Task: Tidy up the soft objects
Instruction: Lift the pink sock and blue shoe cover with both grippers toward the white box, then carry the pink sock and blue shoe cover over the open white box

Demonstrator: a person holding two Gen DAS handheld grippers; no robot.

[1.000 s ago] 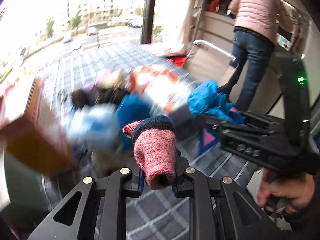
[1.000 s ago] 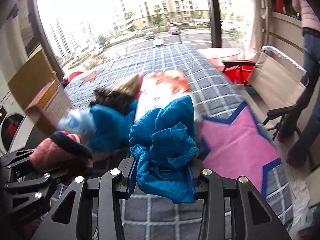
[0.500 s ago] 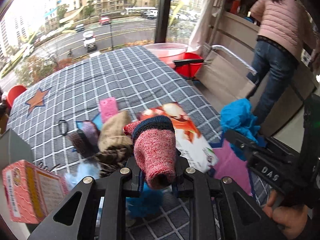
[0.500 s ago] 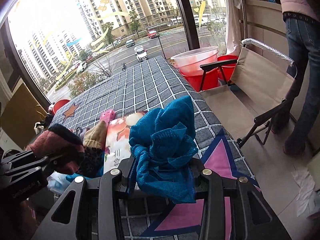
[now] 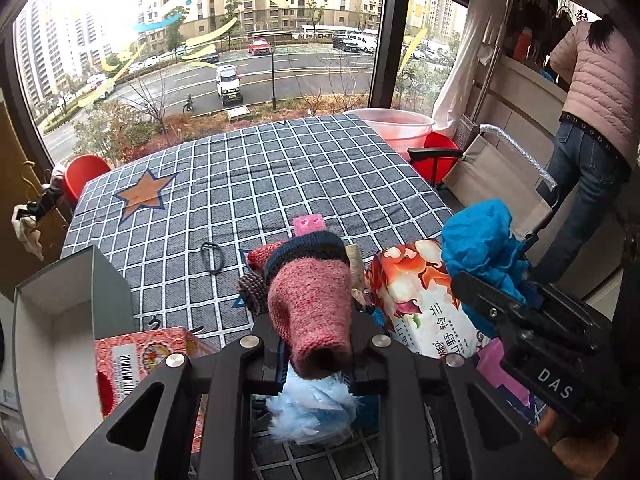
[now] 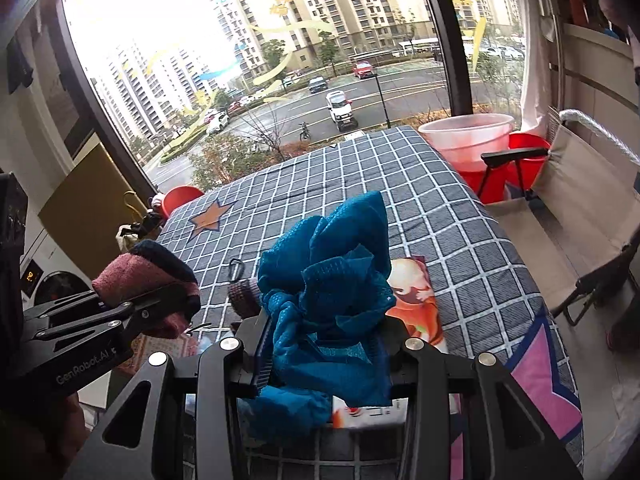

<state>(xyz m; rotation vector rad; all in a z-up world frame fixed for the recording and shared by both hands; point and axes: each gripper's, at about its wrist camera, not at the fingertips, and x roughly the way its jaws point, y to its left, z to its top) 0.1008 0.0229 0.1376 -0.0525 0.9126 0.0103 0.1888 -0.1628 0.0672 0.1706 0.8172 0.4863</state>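
While my left gripper [image 5: 318,354] pinches a pink knitted sock [image 5: 310,304] with a dark blue cuff, my right gripper [image 6: 328,354] is clamped on a crumpled teal mesh cloth [image 6: 332,276]. Both hang above the grey checked bedcover [image 5: 256,184], the sock standing up out of the left jaws and the cloth bunched high between the right ones. From the left wrist view, I see the right gripper just to the side, its blue bundle beside a printed packet [image 5: 416,300] lying on the cover. Below the sock sit a fluffy light blue item [image 5: 316,408] and a brownish knitted piece [image 5: 252,286]. A black hair tie [image 5: 211,257] and a small pink block [image 5: 308,225] lie apart on the cover. An open grey box [image 5: 76,296] stands at the left, with an orange carton [image 5: 140,356] beside it. A person in a pink jacket [image 5: 596,92] stands at the far right.
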